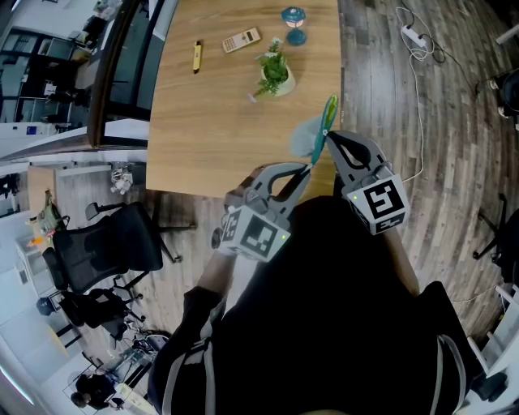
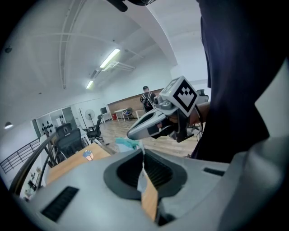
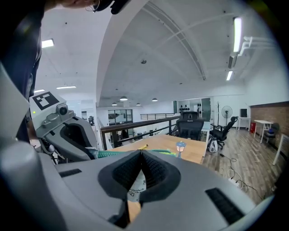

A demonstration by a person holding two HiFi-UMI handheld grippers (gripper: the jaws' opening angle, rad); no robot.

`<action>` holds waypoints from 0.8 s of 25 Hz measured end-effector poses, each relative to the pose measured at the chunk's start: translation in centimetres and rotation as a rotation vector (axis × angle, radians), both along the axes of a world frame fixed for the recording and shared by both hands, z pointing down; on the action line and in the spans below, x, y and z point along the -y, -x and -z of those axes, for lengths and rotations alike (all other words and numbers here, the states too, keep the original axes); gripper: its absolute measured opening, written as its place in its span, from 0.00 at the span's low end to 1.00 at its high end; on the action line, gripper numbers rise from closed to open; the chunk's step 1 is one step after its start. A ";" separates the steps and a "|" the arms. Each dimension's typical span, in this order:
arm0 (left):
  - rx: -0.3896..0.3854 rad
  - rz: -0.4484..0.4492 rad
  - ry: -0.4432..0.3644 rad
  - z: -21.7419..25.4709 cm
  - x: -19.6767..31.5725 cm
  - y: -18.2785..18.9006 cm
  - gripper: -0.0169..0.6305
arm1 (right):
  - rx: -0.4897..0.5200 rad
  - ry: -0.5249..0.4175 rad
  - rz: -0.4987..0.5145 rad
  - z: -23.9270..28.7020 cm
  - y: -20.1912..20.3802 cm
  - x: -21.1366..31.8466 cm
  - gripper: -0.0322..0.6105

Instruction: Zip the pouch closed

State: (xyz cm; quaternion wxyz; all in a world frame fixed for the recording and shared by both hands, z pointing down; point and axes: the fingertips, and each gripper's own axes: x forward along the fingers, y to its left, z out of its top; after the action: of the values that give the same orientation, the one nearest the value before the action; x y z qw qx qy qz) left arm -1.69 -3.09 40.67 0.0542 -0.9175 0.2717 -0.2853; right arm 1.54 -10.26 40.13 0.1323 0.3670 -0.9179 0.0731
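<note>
A teal pouch is held edge-up in the air above the near edge of a wooden table, close to the person's chest, with its green zipper turned upward. The pouch is pinched from both sides. The left gripper is clamped on a thin fold of the pale material at the nearer end. The right gripper is pressed together on the fabric just below the zipper line.

The lifted, two-point hold is judged to be there to keep the zipper track taut and straight, so that one end is anchored while the other is drawn along. Whether the slider itself is caught in either pair of jaws cannot be made out, nor how far the zipper is already shut.

One pouch and two grippers are counted. Four loose things are left well apart from the pouch at the far end of the table: one yellow pen, one remote, one small potted plant and one blue lantern. One black chair is seen beside the table.
</note>
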 end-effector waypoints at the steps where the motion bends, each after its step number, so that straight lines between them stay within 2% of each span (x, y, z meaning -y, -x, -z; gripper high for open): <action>1: 0.004 -0.001 -0.004 0.1 0.0 -0.1 0.04 | -0.001 0.002 -0.006 0.0 -0.1 0.0 0.07; 6: 0.001 -0.009 -0.017 0.8 -0.1 -0.3 0.04 | -0.039 -0.016 -0.056 0.2 -0.7 0.5 0.07; 14: -0.022 -0.008 -0.020 1.6 -0.8 -0.5 0.04 | -0.046 -0.025 -0.131 0.3 -2.3 1.1 0.07; 20: -0.011 -0.012 -0.042 2.1 -1.3 -0.4 0.04 | -0.055 -0.027 -0.164 0.1 -3.0 1.5 0.07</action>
State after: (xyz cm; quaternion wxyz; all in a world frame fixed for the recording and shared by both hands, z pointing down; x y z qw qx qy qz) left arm -1.25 -1.84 38.60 0.0736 -0.9194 0.2723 -0.2742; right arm 4.57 -11.76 40.03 0.1461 0.4447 -0.8816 0.0612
